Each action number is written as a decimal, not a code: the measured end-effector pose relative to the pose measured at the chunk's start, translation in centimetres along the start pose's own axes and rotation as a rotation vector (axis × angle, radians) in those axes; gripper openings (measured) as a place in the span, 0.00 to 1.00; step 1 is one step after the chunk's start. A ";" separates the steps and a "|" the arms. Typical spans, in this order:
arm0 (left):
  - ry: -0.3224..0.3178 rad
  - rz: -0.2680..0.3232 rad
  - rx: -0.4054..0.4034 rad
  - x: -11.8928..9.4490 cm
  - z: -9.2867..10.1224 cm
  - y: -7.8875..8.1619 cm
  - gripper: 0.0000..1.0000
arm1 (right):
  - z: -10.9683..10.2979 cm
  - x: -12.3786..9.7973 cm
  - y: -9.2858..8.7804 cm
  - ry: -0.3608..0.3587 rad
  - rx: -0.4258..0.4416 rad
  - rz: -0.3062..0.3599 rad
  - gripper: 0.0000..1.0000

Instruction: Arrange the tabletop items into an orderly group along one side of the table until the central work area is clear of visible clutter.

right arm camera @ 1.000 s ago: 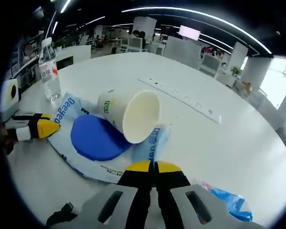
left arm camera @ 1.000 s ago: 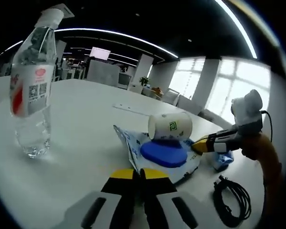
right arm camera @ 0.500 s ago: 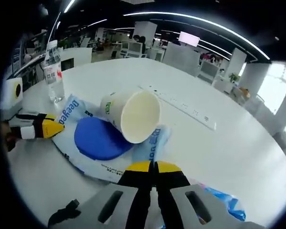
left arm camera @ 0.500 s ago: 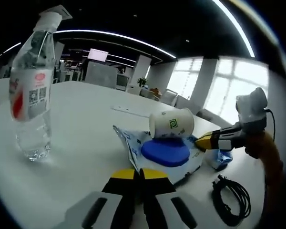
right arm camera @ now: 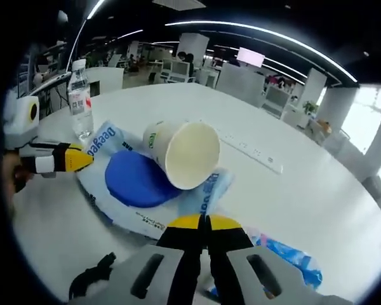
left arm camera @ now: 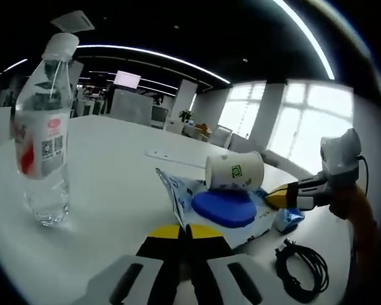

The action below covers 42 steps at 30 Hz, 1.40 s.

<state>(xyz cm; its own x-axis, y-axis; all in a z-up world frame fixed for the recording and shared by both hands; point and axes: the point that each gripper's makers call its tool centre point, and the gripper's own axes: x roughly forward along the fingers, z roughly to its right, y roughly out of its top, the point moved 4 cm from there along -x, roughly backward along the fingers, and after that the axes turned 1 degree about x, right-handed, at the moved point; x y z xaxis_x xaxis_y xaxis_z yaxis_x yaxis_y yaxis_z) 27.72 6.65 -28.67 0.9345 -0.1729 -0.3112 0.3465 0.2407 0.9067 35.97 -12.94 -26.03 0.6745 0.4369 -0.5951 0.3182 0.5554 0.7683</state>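
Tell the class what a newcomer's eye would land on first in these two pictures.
First, the paper cup tipped on its side, open mouth facing the right gripper view, lying on a white packet with a blue oval mid-table. Next, the clear water bottle standing upright at the left of the left gripper view.

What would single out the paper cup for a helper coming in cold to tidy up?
On the round white table lies a white-and-blue printed bag with a blue disc on it. The paper cup lies tipped on its side against that disc, white with a green logo, unlike the upright water bottle.
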 end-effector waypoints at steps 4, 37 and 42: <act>0.001 -0.006 0.003 -0.1 0.0 -0.1 0.00 | -0.1 -0.5 -0.1 0.013 0.015 0.007 0.00; 0.012 -0.042 0.048 0.9 -0.3 -0.1 0.01 | -1.7 -2.0 -2.7 0.010 0.024 0.019 0.00; 0.010 -0.063 0.044 1.1 -0.4 -0.7 0.01 | -1.9 -1.7 -3.5 0.023 -0.004 -0.001 0.00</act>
<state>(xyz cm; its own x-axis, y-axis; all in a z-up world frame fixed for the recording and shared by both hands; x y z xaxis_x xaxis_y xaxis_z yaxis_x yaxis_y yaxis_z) 28.56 6.65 -29.78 0.9117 -0.1770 -0.3707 0.4010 0.1875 0.8967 32.49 -14.29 -28.20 0.6588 0.4524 -0.6011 0.3161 0.5586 0.7668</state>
